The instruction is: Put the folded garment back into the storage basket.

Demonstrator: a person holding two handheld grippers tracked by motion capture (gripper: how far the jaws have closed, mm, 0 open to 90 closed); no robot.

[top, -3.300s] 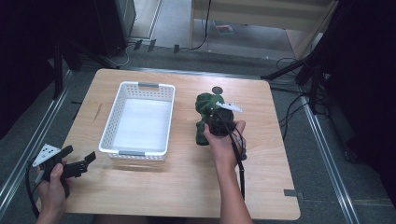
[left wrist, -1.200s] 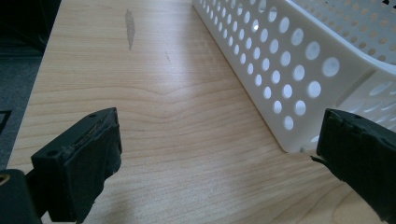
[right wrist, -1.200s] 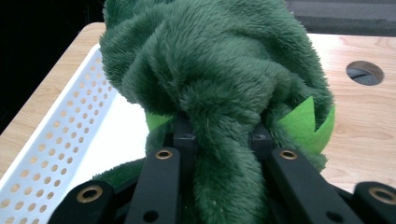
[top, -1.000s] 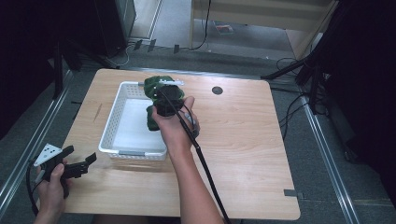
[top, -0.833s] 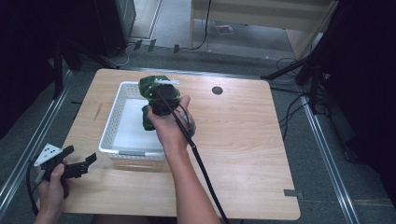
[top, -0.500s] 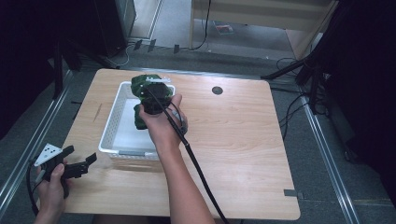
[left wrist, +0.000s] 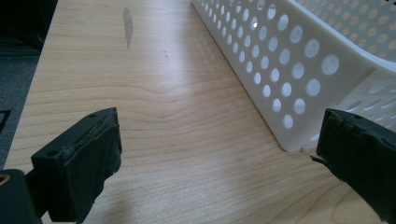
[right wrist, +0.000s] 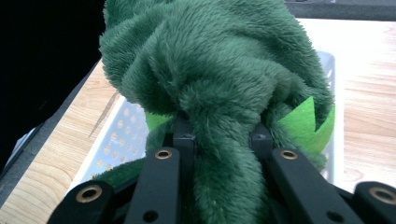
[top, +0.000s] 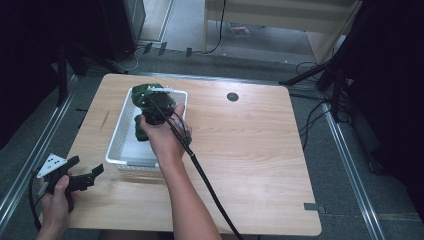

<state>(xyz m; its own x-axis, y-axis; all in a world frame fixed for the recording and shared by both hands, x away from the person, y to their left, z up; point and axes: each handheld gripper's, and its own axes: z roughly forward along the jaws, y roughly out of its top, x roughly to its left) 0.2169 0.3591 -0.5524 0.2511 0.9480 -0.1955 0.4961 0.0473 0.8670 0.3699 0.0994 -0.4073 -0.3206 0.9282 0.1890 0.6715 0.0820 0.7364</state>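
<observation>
A dark green plush toy (top: 144, 98) hangs over the white perforated basket (top: 118, 137), held up by my right gripper (top: 156, 107). In the right gripper view the two black jaws pinch a fold of the green plush toy (right wrist: 219, 79), and a light green felt fringe shows at its side. Part of the toy dangles down inside the basket. My left gripper (top: 82, 176) rests at the table's near left corner, open, nothing between its fingers (left wrist: 79, 163). The white basket's (left wrist: 289, 70) corner lies just ahead of it.
The wooden table (top: 260, 150) has a small round black hole (top: 232, 96) at the back. A black cable (top: 205, 180) trails from the right gripper across the table toward the near edge. Metal rails and a dark floor flank both sides.
My right gripper has carried the green plush toy from the table's right of the basket leftward, over the basket's far half. The left gripper has stayed put.
</observation>
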